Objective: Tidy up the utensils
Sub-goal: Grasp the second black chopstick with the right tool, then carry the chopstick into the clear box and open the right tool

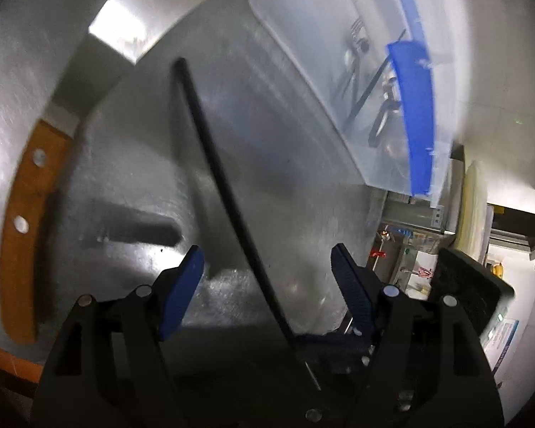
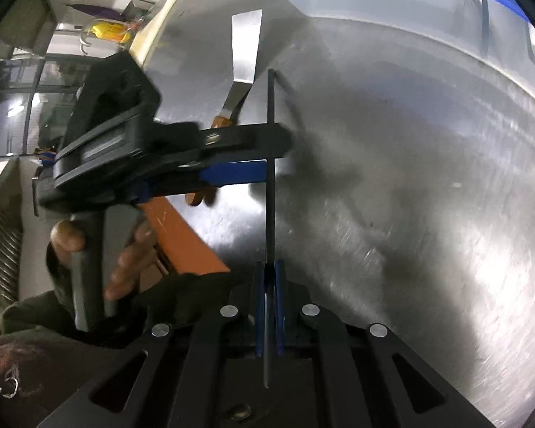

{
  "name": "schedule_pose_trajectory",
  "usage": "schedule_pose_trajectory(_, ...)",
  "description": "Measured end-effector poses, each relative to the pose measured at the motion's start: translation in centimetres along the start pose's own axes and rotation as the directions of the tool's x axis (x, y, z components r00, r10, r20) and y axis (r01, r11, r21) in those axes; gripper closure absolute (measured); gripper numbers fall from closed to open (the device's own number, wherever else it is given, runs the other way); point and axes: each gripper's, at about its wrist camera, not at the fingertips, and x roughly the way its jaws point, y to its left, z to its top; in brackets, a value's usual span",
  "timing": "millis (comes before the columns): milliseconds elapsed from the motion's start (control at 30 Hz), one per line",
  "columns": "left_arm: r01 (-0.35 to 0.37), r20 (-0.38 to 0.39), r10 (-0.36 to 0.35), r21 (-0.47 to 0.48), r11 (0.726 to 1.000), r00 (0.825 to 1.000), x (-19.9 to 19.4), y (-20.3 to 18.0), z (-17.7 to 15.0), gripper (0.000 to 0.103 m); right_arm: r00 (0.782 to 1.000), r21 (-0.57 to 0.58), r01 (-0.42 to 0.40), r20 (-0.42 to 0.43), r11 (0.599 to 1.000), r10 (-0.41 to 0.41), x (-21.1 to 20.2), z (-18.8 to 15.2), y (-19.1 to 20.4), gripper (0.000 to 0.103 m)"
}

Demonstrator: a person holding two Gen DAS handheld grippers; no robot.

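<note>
The right gripper [image 2: 270,278] has its blue-padded jaws pressed together on the near end of a thin black rod-like utensil [image 2: 271,164], likely a chopstick or skewer, so the piece stands out straight ahead of the jaws instead of lying flat on the steel surface [image 2: 428,196]. The left gripper [image 1: 267,267] comes in from the side with its jaws apart, one pad on either side of the same black stick without pressing on it; this looks like a handover or a steadying grip about to be taken, though that is a judgement. The stick is slim, dark, matte and straight, uniform along its length, with its far tip over the brushed metal. Beyond the jaws, a spatula [image 2: 246,46] with a flat steel blade and an orange wooden handle fixed by pale rivets lies on the surface, untouched. Farther off, a clear plastic storage box [image 1: 339,82] with a blue latch [image 1: 415,114] holds several pieces of cutlery, blurred but including forks or spoons; it is probably where the stick belongs. A person's hand [image 2: 125,260] wraps the left gripper's handle at the lower left of the right wrist view.
</note>
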Motion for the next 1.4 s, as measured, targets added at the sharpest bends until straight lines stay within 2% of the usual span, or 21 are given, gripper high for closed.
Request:
schedule_pose_trajectory(33, -0.005, -0.004, 0.005, 0.004, 1.000, 1.000, 0.2, 0.0, -0.2, 0.035, 1.000, -0.003, 0.000, -0.003, 1.000, 0.000, 0.2, -0.1, 0.1, 0.096)
schedule_pose_trajectory(67, -0.016, 0.002, 0.016, 0.005, 1.000, 1.000, 0.4, -0.1, -0.4, 0.046, 1.000, -0.005, -0.004, -0.006, 1.000, 0.004, 0.0, -0.2, 0.1, 0.096)
schedule_pose_trajectory(100, -0.035, 0.003, 0.035, 0.005, 0.999, 0.999, 0.6, -0.2, -0.6, 0.066, 1.000, -0.007, -0.008, -0.013, 1.000, 0.008, 0.6, 0.0, 0.6, 0.096)
schedule_pose_trajectory(133, -0.041, 0.001, 0.041, 0.001, 0.999, 0.999, 0.7, 0.2, -0.6, 0.075, 1.000, -0.011, -0.010, -0.019, 1.000, 0.009, 0.6, -0.2, 0.7, 0.096)
schedule_pose_trajectory(167, -0.049, -0.002, 0.049, -0.010, 0.999, 0.999, 0.9, 0.4, -0.8, 0.089, 1.000, -0.011, -0.012, -0.023, 1.000, 0.012, 0.5, -0.4, 0.7, 0.096)
schedule_pose_trajectory(200, -0.050, 0.000, 0.050, -0.018, 0.999, 0.999, 0.9, 0.2, -0.7, 0.094, 0.999, -0.015, -0.014, -0.031, 1.000, 0.014, 1.0, -0.4, 0.8, 0.096)
schedule_pose_trajectory(300, -0.040, 0.021, 0.041, -0.023, 0.999, 0.999, 0.4, 0.2, -1.3, 0.095, 0.999, -0.029, -0.025, -0.047, 0.999, 0.023, 0.8, -0.5, 1.3, 0.096)
schedule_pose_trajectory(400, -0.020, 0.076, 0.019, 0.012, 1.000, 0.997, -2.5, -1.0, -2.2, 0.096, 0.999, -0.082, -0.036, -0.038, 0.996, 0.032, 0.3, -0.4, 2.8, 0.096)
schedule_pose_trajectory(533, 0.002, 0.186, -0.028, 0.139, 0.990, 0.982, -7.5, -4.6, -3.5, 0.096, 0.999, -0.213, -0.021, 0.042, 0.977, 0.031, -1.3, 0.5, 6.1, 0.096)
schedule_pose_trajectory(600, -0.011, 0.249, -0.050, 0.240, 0.971, 0.967, -10.1, -7.8, -3.7, 0.096, 0.994, -0.277, 0.004, 0.106, 0.961, 0.026, -3.2, 1.4, 7.7, 0.096)
schedule_pose_trajectory(633, -0.034, 0.277, -0.060, 0.323, 0.946, 0.959, -11.4, -10.3, -3.4, 0.096, 0.990, -0.298, 0.017, 0.140, 0.954, 0.027, -4.2, 1.9, 8.2, 0.096)
schedule_pose_trajectory(733, -0.108, 0.322, -0.056, 0.469, 0.876, 0.945, -13.0, -16.2, -1.6, 0.096, 0.963, -0.325, 0.088, 0.269, 0.942, 0.003, -8.2, 4.1, 9.1, 0.096)
schedule_pose_trajectory(833, -0.171, 0.346, -0.040, 0.556, 0.813, 0.937, -12.9, -22.3, 2.4, 0.096, 0.909, -0.278, 0.199, 0.412, 0.940, -0.070, -12.2, 7.0, 8.8, 0.097)
schedule_pose_trajectory(933, -0.169, 0.307, -0.030, 0.600, 0.782, 0.951, -11.1, -26.9, 7.0, 0.096, 0.830, -0.172, 0.321, 0.524, 0.931, -0.189, -15.2, 10.4, 7.3, 0.097)
schedule_pose_trajectory(967, -0.185, 0.295, -0.005, 0.613, 0.768, 0.956, -9.6, -28.7, 9.0, 0.096, 0.811, -0.129, 0.347, 0.538, 0.929, -0.228, -15.8, 11.9, 6.4, 0.097)
schedule_pose_trajectory(1000, -0.187, 0.281, 0.008, 0.617, 0.764, 0.960, -8.6, -29.3, 10.4, 0.096, 0.809, -0.095, 0.341, 0.537, 0.935, -0.240, -16.0, 12.8, 5.5, 0.097)
schedule_pose_trajectory(1067, -0.187, 0.226, 0.055, 0.619, 0.763, 0.973, -5.4, -30.2, 13.2, 0.096, 0.822, -0.052, 0.322, 0.511, 0.945, -0.252, -15.5, 14.6, 3.7, 0.096)
schedule_pose_trajectory(1100, -0.195, 0.191, 0.096, 0.609, 0.769, 0.977, -3.0, -30.2, 14.8, 0.096, 0.838, -0.024, 0.286, 0.492, 0.958, -0.238, -15.4, 15.4, 2.2, 0.098)
schedule_pose_trajectory(1167, -0.168, 0.086, 0.146, 0.582, 0.796, 0.986, 1.3, -29.6, 17.2, 0.096, 0.853, 0.026, 0.274, 0.456, 0.961, -0.255, -14.2, 16.7, 0.2, 0.098)
schedule_pose_trajectory(1333, -0.200, -0.012, 0.241, 0.523, 0.829, 0.970, 7.9, -26.1, 20.1, 0.096, 0.900, 0.158, 0.212, 0.352, 0.964, -0.256, -11.8, 18.5, -6.0, 0.098)
schedule_pose_trajectory(1400, -0.225, -0.031, 0.277, 0.503, 0.835, 0.960, 9.4, -24.6, 21.0, 0.096, 0.908, 0.204, 0.206, 0.324, 0.957, -0.265, -11.2, 18.8, -7.7, 0.098)
